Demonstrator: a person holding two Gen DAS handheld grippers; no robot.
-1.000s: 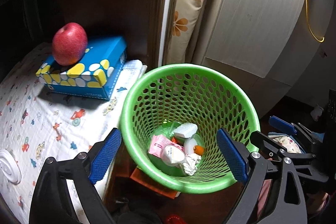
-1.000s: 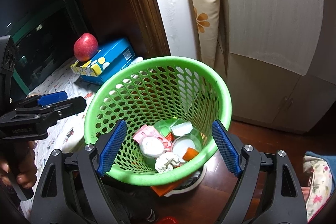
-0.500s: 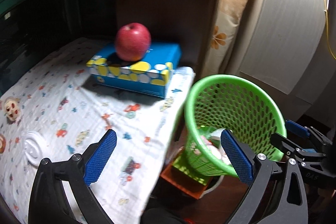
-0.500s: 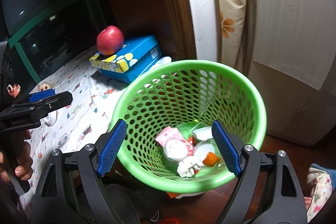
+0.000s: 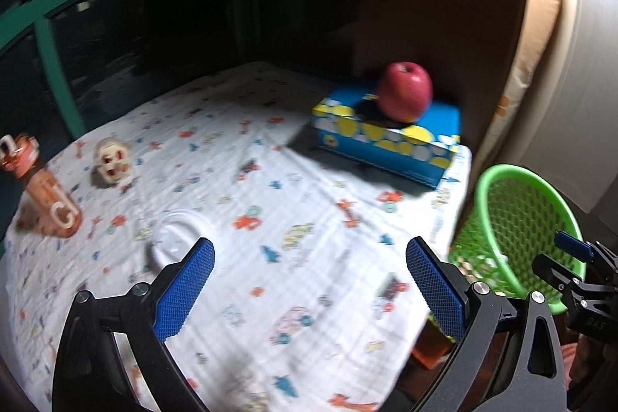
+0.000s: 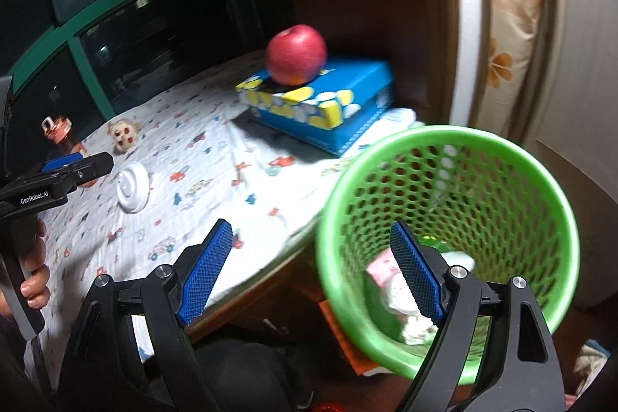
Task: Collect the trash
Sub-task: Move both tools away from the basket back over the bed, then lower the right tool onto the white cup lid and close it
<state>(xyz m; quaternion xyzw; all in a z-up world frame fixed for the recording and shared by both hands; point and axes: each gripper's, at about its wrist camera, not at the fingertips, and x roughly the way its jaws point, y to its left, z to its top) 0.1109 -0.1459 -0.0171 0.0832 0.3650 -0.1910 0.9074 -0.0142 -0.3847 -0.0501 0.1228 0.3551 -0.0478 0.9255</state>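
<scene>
Left gripper (image 5: 309, 277): black frame, blue ribbed pads, jaws spread wide, nothing between them — poised above the white cloth with small cartoon prints (image 5: 293, 219) covering the table. Right gripper (image 6: 314, 273): same build, jaws apart at a moderate gap, empty; left pad over the table edge, right pad over the mouth of the green perforated plastic waste basket (image 6: 448, 138).

Inside the basket: crumpled white paper, a pink wrapper and other discarded pieces (image 6: 398, 292), lying at the bottom. Basket placed just beside the table's near corner, on the floor side.

On the cloth, near the left gripper's left pad: a round white plastic lid (image 5: 179, 238) — blurred. Further out: a small cream toy face with red markings (image 5: 112, 161) and an orange bottle with a white loop (image 5: 46, 195), lying tilted. At the far corner: a blue tissue box with yellow and white ovals (image 5: 390, 145), a red apple (image 5: 403, 91) resting on top.
</scene>
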